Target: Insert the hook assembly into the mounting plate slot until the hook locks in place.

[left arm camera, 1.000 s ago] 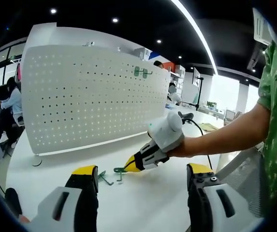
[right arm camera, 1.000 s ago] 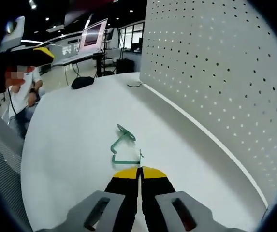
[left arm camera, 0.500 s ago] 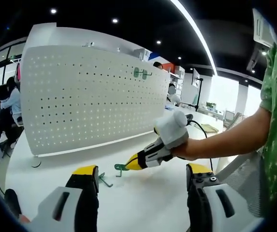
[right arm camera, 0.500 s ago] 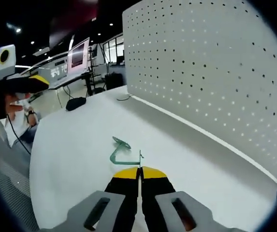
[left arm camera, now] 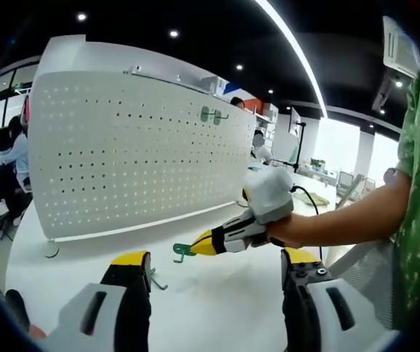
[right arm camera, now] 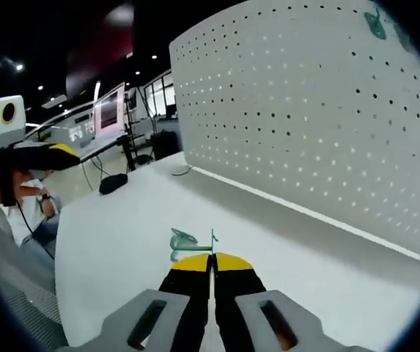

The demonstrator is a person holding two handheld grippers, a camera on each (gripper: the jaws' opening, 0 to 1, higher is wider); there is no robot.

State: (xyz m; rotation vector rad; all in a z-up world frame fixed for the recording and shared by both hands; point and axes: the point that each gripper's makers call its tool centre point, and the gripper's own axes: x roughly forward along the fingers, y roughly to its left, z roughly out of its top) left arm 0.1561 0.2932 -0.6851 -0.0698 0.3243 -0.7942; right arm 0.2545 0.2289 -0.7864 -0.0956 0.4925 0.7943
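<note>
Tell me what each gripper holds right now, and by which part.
The right gripper is shut on the green hook, pinching its thin wire end, with the hooked end sticking out ahead. The left gripper is open and holds nothing.

Dark ceiling, lit by small round spotlights [left arm camera: 174, 33] and one long bright light strip [left arm camera: 290, 48]; far right side by the windows blows out to white glare. The white desk [left arm camera: 217, 293] and pegboard [left arm camera: 129, 147] read evenly bright, with a soft shadow band along the pegboard foot in the right gripper view. Strong fisheye bending at the edges, straight lines curve; background people and monitors soft, slightly blurred.
</note>
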